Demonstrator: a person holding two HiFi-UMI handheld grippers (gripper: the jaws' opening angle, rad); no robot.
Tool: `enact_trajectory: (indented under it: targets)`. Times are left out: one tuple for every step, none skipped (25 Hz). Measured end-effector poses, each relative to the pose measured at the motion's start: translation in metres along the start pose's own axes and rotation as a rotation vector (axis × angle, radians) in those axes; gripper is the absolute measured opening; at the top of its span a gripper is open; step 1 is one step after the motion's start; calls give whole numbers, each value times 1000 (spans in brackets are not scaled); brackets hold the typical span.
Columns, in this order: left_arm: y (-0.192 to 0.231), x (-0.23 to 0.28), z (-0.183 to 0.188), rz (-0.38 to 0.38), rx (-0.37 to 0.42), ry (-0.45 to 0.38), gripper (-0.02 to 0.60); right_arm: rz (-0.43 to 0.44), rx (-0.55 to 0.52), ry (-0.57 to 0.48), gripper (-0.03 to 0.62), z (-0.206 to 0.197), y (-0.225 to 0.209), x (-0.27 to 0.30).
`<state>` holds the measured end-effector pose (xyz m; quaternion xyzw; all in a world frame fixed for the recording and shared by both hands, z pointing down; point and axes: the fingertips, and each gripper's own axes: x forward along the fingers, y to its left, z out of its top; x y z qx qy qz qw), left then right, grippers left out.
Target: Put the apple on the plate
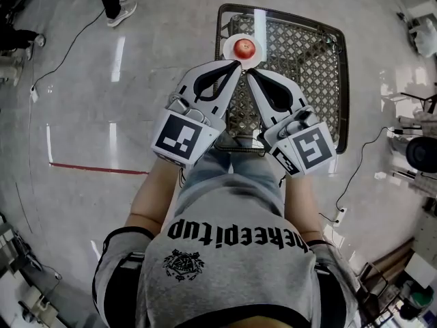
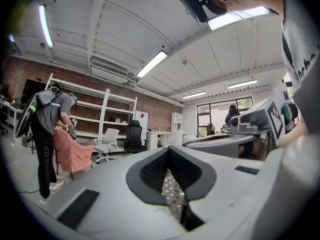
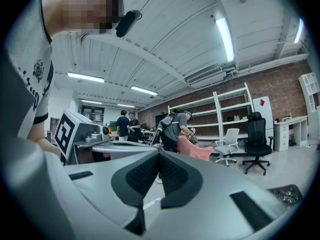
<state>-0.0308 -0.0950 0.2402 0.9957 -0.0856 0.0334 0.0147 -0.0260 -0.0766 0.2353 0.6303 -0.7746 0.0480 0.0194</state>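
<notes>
In the head view a red apple point(image 1: 244, 47) sits on a small white plate point(image 1: 259, 53) at the far end of a dark metal mesh table point(image 1: 311, 67). Both grippers are held level over the table's near part and angle in toward each other. The left gripper point(image 1: 236, 65) is shut and empty, its tip just short of the plate. The right gripper point(image 1: 250, 73) is shut too, with nothing in it, a little nearer to me. In the left gripper view the left gripper point(image 2: 169, 152) has its pads together, and the right gripper point(image 3: 159, 155) looks the same in its own view.
The mesh table stands on a shiny grey floor with a red tape line point(image 1: 95, 168) at the left and cables point(image 1: 358, 169) at the right. A person's feet point(image 1: 120, 11) are at the far left. Shelves point(image 2: 95, 115), office chairs point(image 3: 256, 143) and other people point(image 3: 176, 129) fill the room.
</notes>
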Motion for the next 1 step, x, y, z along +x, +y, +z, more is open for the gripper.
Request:
enact_trajectory:
  targets:
    - [0, -1, 1, -1, 7, -10, 32, -1, -1, 0, -2, 1, 2, 0]
